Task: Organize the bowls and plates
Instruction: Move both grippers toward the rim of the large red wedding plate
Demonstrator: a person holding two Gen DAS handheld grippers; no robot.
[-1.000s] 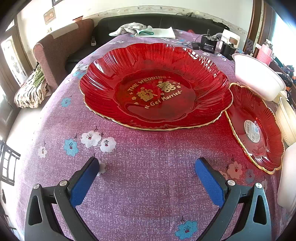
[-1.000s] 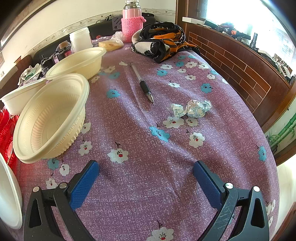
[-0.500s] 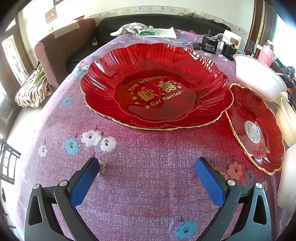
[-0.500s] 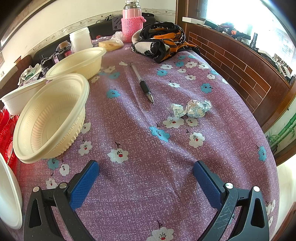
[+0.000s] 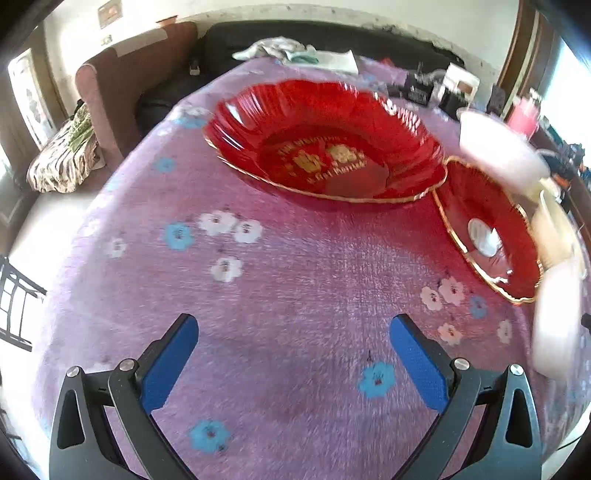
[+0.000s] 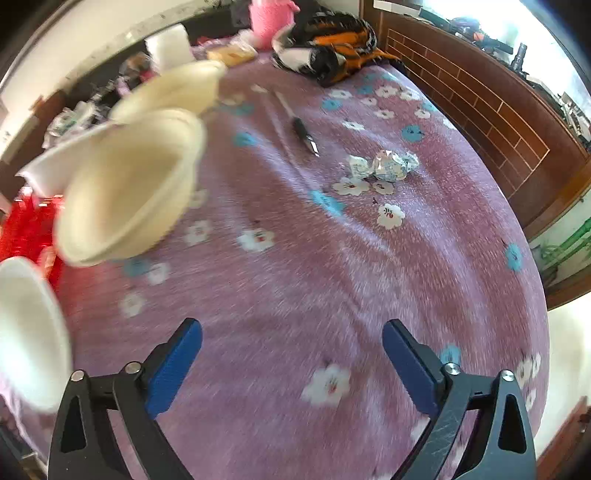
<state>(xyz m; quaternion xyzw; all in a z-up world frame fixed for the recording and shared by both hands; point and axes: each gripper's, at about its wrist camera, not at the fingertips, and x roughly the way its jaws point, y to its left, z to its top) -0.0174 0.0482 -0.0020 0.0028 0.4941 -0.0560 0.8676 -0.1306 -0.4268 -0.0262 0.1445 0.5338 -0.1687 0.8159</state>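
A large red scalloped plate with gold lettering lies on the purple floral tablecloth, well ahead of my left gripper, which is open and holds nothing. A smaller red plate with a white label sits to its right, with white bowls behind and beside it. In the right wrist view, a cream bowl sits at the left with another cream bowl behind it and a white bowl at the left edge. My right gripper is open over bare cloth.
A pen and crumpled wrappers lie on the cloth right of the bowls. A pink flask and striped cloth sit at the far end. A brown armchair and dark sofa stand beyond the table.
Both views have pulled back and up, with motion blur. The plates and bowls now sit farther from the grippers. Both grippers stay open.
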